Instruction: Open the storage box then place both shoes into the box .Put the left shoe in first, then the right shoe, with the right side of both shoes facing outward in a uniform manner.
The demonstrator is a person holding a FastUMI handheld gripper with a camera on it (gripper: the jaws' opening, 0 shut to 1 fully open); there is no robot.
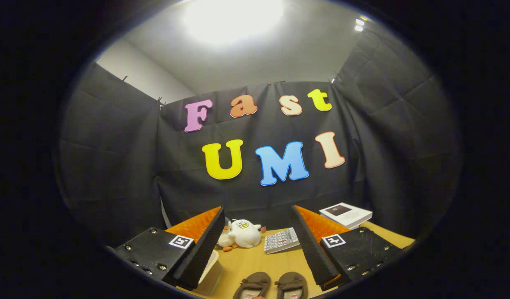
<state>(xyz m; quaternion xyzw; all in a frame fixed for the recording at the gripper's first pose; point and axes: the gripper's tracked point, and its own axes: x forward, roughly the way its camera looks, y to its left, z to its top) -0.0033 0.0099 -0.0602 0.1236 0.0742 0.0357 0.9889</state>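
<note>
Two brown slip-on shoes lie side by side on the wooden table, the left one (251, 285) and the right one (292, 284), toes pointing away from me, low between my fingers. My gripper (258, 245) is open and held above the table, with nothing between its fingers. A pale box-like object (210, 274), possibly the storage box, shows partly behind my left finger (198, 253); most of it is hidden.
A white plush duck (243, 234) sits at the table's far side beyond the fingers. A small calendar-like pad (281, 240) lies to its right. A white book (346, 214) rests at the far right, near the black cloth wall.
</note>
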